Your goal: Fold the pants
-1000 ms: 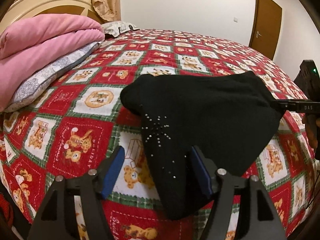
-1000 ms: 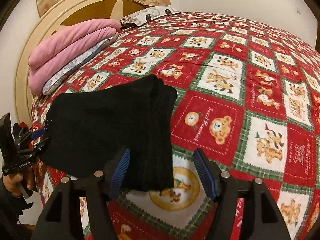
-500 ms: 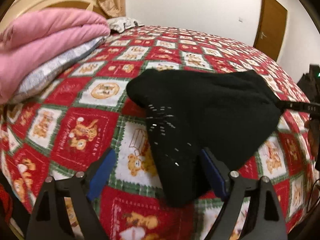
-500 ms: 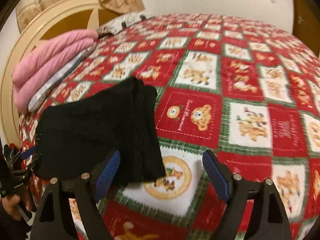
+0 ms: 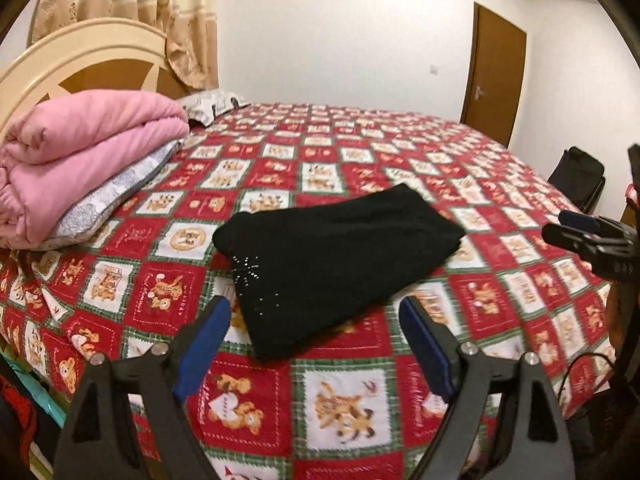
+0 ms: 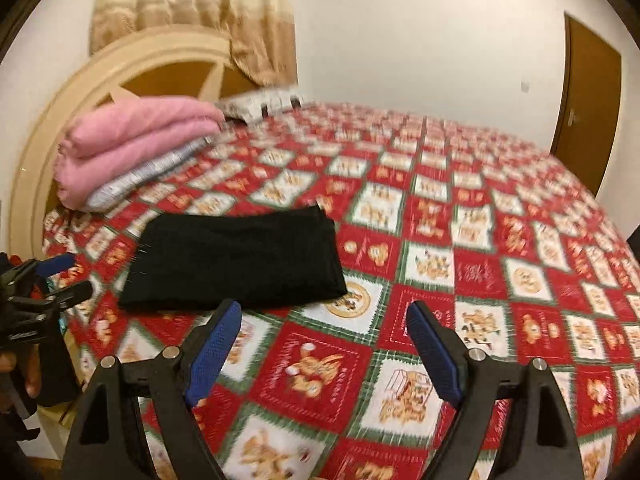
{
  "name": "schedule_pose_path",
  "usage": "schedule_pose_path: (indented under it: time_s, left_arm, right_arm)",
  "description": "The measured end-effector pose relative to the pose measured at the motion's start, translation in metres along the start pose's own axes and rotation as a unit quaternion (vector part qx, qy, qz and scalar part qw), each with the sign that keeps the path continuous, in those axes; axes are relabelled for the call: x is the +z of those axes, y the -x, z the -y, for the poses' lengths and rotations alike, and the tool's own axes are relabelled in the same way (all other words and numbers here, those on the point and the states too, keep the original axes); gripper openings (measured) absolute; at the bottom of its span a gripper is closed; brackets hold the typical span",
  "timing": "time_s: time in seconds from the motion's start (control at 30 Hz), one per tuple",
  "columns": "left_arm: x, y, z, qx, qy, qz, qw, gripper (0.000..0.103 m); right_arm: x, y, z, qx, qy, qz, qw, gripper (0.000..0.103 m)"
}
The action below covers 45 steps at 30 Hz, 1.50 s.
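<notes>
Now the black pants (image 5: 336, 268) lie folded near the bed's (image 5: 360, 400) front edge. Both the left gripper (image 5: 314, 344) and right gripper (image 6: 324, 350) are held wide open, empty, and should be kept clear.

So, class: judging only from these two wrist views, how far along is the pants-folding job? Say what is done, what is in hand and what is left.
Done: the black pants lie folded in a compact bundle on the patterned bedspread. In hand: nothing; the left gripper and right gripper are both open and clear of the cloth. Left: little, perhaps a final tidy; no loose leg shows.
</notes>
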<state>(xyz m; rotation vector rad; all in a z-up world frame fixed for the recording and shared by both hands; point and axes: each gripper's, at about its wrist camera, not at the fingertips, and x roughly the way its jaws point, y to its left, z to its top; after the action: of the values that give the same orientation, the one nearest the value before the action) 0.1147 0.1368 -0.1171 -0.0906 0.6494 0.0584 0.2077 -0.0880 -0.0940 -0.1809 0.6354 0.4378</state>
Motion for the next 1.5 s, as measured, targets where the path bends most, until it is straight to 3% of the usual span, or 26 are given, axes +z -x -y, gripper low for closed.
schedule_pose_path:
  time_s: [0.23, 0.33, 0.4, 1.5]
  left_arm:
    - [0.011, 0.037, 0.001, 0.002, 0.008, 0.064, 0.9979, 0.089]
    - [0.014, 0.046, 0.002, 0.003, 0.005, 0.083, 0.9965, 0.1]
    - [0.016, 0.05, 0.003, 0.001, 0.005, 0.091, 0.9958, 0.1]
    - [0.013, 0.05, -0.001, 0.019, 0.007, 0.084, 0.9963, 0.101]
  right_arm:
    - [-0.004, 0.051, -0.028, 0.004, 0.011, 0.058, 0.998, 0.085]
    - [-0.003, 0.062, -0.033, 0.0, 0.011, 0.07, 0.997, 0.085]
    - [-0.003, 0.066, -0.034, 0.0, 0.008, 0.078, 0.997, 0.085]
    - [-0.008, 0.07, -0.049, 0.006, 0.021, 0.084, 0.996, 0.085]
